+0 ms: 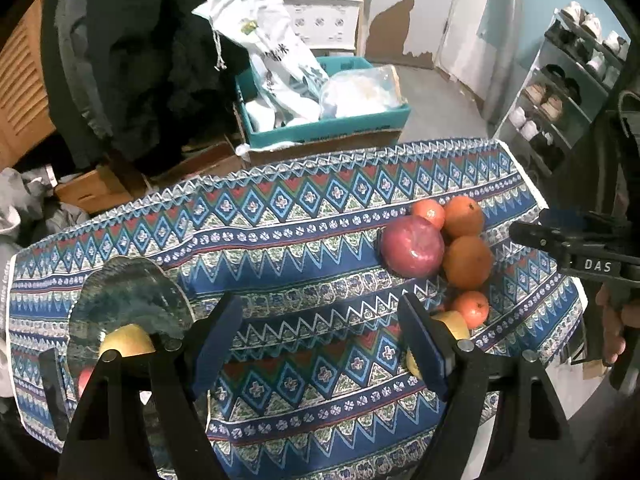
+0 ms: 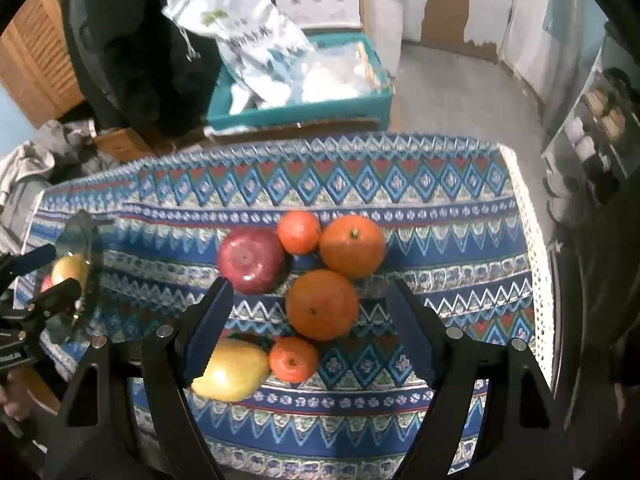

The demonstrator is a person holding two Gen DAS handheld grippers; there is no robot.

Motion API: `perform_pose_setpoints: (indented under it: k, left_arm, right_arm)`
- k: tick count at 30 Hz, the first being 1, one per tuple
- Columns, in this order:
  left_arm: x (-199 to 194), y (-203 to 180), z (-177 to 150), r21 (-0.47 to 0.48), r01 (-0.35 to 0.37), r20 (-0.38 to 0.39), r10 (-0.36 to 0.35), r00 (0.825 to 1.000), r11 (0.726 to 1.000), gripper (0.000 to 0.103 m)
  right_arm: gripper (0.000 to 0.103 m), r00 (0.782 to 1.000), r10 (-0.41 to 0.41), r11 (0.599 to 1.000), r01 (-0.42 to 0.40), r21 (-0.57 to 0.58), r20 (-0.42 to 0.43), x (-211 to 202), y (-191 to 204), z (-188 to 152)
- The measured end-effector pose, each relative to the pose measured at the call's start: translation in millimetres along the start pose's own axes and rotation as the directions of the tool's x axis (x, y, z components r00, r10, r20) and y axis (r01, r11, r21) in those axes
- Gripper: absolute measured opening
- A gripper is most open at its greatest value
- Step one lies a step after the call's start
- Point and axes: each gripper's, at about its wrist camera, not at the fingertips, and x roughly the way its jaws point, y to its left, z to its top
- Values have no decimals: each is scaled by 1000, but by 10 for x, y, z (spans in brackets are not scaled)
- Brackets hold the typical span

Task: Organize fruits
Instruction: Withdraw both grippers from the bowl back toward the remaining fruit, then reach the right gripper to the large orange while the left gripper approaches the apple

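Note:
A pile of fruit lies on the patterned tablecloth (image 2: 440,200): a red apple (image 2: 250,266), two big oranges (image 2: 352,246) (image 2: 322,304), two small tangerines (image 2: 299,232) (image 2: 293,359) and a yellow fruit (image 2: 230,370). My right gripper (image 2: 309,285) hangs open just above the pile, its jaws either side of the nearer orange and touching nothing. At the table's left a glass plate (image 1: 128,300) holds a yellow apple (image 1: 126,342) and something red. My left gripper (image 1: 319,300) is open over bare cloth between the plate and the red apple (image 1: 412,246).
Behind the table stands a teal box (image 1: 320,132) stuffed with plastic bags, on cardboard boxes. A dark coat (image 1: 132,60) hangs at the back left. A shoe rack (image 1: 560,92) lines the right wall. The cloth's right edge (image 2: 532,248) is close to the fruit.

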Motion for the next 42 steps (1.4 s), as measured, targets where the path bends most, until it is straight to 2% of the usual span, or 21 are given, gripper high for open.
perform_pose_setpoints:
  k: [14,21,29,32,35,38,42]
  left_arm:
    - [477,-105,93,4,17,-42,-17,999,1000,81]
    - [637,-215,96,41,20,-55,-17,998,999,81]
    - [737,-314,88,69,29,-67,-25,997,997,81]
    - [758,-350,98,71,39,-72,-34,997,997,81]
    - [788,-397,118,74,49,-76,-43,996,996,81]
    - [819,-451,147,60,76,-82,-71,994,995,81]
    - [880,-556,209,59,101,-92,-95,991,993,81]
  right_arm:
    - [79,990,-43,999,41,-23,-131,707,-77,-119]
    - [79,985,-32,999,29,-23,-169,962,-89,-182]
    - [79,982,-35,999,28,-42,-188,1114,-42,-208]
    - [71,978,-15,999,6,-45,-206,1175,-28,-217]
    - [70,980,-14,999,5,-46,-198,1240,3,-208]
    - [69,982,-19,999,10,-48,-188,1243,6,-229]
    - [69,987,-25,1000,21,-21,-162,1044,-109,-294]
